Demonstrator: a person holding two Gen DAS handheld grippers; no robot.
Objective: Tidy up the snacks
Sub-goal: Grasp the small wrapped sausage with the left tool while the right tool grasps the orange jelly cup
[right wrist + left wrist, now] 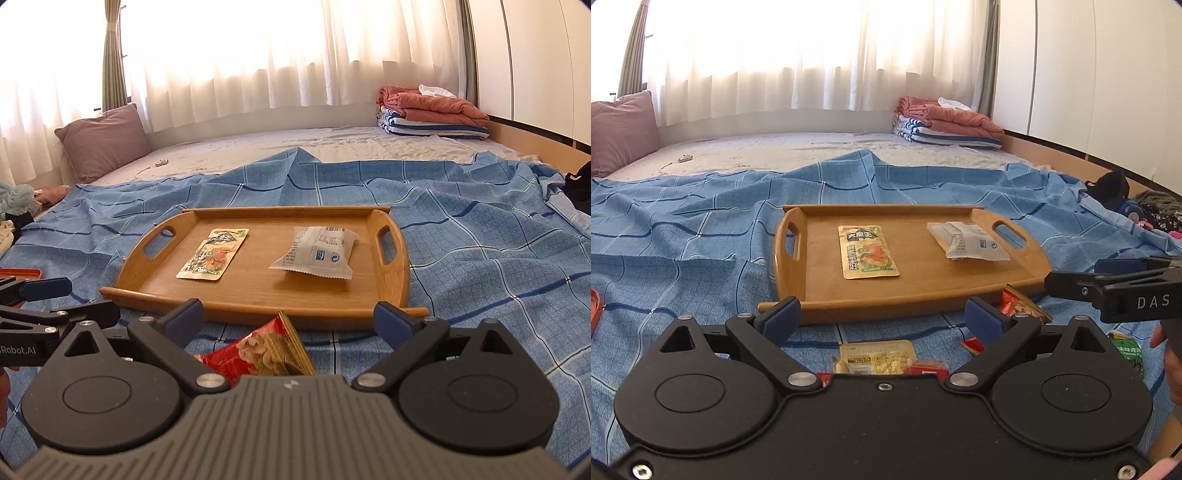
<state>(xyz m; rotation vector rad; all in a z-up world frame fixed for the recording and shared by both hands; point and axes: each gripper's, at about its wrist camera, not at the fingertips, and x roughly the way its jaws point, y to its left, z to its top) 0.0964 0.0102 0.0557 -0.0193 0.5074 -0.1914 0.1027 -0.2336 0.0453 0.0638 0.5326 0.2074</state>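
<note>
A wooden tray (792, 284) sits on the blue checked sheet (683, 229) that covers the near part of the bed. Two snacks lie flat inside it, apart from each other: a yellow packet (868, 252) close to the middle and a white packet (967, 240) by the tray's right handle. More snacks lie on the sheet just outside the tray's near edge. A red packet (258, 350) lies between the wide open fingers of the right gripper (288, 321). A pale yellow packet (875, 356) lies between the fingers of the left gripper (882, 319), which is wide open too and holds nothing. A green packet (1128, 350) lies off to the right of it. Folded blankets (945, 125) are piled at the far right corner of the bed, and a purple pillow (103, 142) rests at the far left.
</note>
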